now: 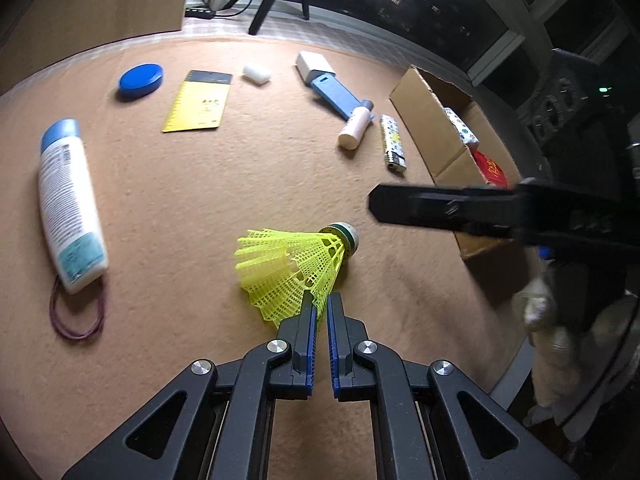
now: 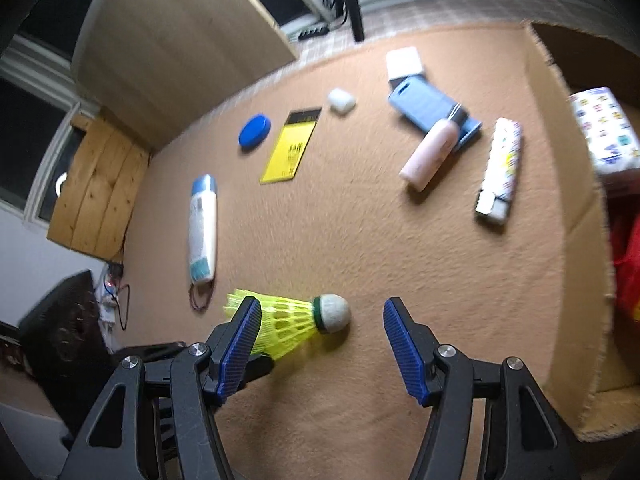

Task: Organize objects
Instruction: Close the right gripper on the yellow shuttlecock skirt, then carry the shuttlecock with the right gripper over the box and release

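**Shuttlecock pinched by its skirt, box close by**

The yellow shuttlecock (image 1: 296, 268) lies on its side on the tan-covered counter (image 1: 192, 208), cork end pointing toward the cardboard box (image 1: 436, 128). The left hand-held gripper (image 1: 322, 304) has its jaws nearly together, nipping the edge of the plastic mesh skirt. The right hand-held gripper (image 2: 322, 316) is spread wide, its jaws straddling the shuttlecock (image 2: 288, 320) with the cork between them, touching nothing as far as can be seen.

This thing is very light, and the mesh skirt is thin and springy: squeezed hard, it would likely buckle or slip free. The rounded cork head is the firmer place to hold, though small and apt to roll.

Well apart on the counter lie a white bottle (image 1: 68, 208) over a red rubber band (image 1: 76, 316), a blue lid (image 1: 140, 80), a yellow card (image 1: 198, 102), a small white piece (image 1: 256, 73), a blue and white case (image 1: 328, 84), a pink tube (image 1: 354, 128) and a patterned lighter (image 1: 392, 142). Nothing lies between shuttlecock and box except the right gripper itself; the box's near flap stands up and would need clearing.
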Action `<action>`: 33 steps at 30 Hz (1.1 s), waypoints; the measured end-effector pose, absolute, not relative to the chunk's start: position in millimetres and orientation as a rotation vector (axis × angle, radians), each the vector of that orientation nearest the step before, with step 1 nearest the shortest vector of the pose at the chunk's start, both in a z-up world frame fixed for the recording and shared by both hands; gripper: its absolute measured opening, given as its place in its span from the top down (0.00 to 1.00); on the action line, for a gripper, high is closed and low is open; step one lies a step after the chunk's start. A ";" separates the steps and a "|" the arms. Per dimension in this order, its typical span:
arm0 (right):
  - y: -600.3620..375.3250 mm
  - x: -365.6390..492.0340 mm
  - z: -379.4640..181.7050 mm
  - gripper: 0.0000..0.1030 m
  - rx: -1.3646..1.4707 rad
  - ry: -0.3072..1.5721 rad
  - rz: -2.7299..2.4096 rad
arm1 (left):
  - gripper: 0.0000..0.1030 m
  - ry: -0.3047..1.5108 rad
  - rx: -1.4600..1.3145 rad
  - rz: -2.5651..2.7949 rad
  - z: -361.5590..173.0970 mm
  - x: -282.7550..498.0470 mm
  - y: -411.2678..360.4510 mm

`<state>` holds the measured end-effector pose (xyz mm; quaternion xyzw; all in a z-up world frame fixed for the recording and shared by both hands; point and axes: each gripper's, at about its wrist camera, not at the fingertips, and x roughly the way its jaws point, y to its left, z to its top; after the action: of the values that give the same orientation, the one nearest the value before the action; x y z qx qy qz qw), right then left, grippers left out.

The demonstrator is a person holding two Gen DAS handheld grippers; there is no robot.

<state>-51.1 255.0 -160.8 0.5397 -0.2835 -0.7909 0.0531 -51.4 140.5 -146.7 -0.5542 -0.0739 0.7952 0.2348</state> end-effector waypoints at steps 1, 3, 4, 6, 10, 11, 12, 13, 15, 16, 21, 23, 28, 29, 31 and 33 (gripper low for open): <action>253.2 -53.0 -163.6 0.42 1.647 -0.858 -2.396 | 0.95 -0.196 -1.518 2.188 -146.8 -49.2 136.4; 249.7 -57.3 -168.2 0.42 1.657 -0.853 -2.388 | 0.94 -0.197 -1.520 2.193 -146.9 -48.2 133.5; 248.4 -59.8 -170.5 0.42 1.659 -0.857 -2.382 | 0.89 -0.199 -1.524 2.192 -147.3 -47.9 132.6; 243.3 -64.7 -176.0 0.42 1.670 -0.861 -2.363 | 0.74 -0.207 -1.527 2.194 -148.4 -47.4 130.8; 235.9 -67.6 -183.6 0.42 1.686 -0.880 -2.328 | 0.56 -0.203 -1.525 2.207 -150.7 -47.4 130.8; 234.9 -67.8 -184.6 0.42 1.690 -0.882 -2.324 | 0.56 -0.206 -1.524 2.208 -151.5 -48.5 131.4; 234.2 -67.5 -185.5 0.42 1.693 -0.884 -2.322 | 0.56 -0.210 -1.521 2.209 -151.9 -49.0 131.6; 233.4 -67.2 -185.6 0.42 1.692 -0.885 -2.327 | 0.56 -0.215 -1.520 2.208 -153.0 -50.6 132.4; 234.0 -66.1 -185.1 0.42 1.694 -0.898 -2.329 | 0.57 -0.225 -1.520 2.205 -154.5 -52.3 134.1; 235.7 -64.7 -184.5 0.42 1.696 -0.909 -2.333 | 0.57 -0.232 -1.522 2.202 -155.9 -53.3 135.3; 240.3 -57.0 -182.9 0.42 1.696 -0.932 -2.333 | 0.57 -0.223 -1.505 2.187 -155.7 -49.0 142.5; 239.9 -55.5 -184.1 0.42 1.698 -0.933 -2.325 | 0.57 -0.212 -1.505 2.180 -157.9 -49.9 146.8; 234.0 -54.8 -181.8 0.47 1.679 -0.926 -2.295 | 0.66 -0.226 -1.494 2.132 -159.0 -52.9 159.0; 232.1 -54.4 -180.4 0.48 1.677 -0.915 -2.294 | 0.68 -0.229 -1.486 2.117 -157.8 -52.9 161.6; 230.3 -53.0 -177.5 0.49 1.666 -0.900 -2.301 | 0.70 -0.224 -1.469 2.102 -154.0 -52.5 168.1; 232.4 -51.9 -175.8 0.49 1.662 -0.897 -2.313 | 0.71 -0.216 -1.467 2.096 -152.5 -53.0 172.1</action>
<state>-51.9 232.4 -175.8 0.5549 -0.2994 -0.7723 0.0779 -53.0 172.1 -152.5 -0.5480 -0.0807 0.7829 0.2832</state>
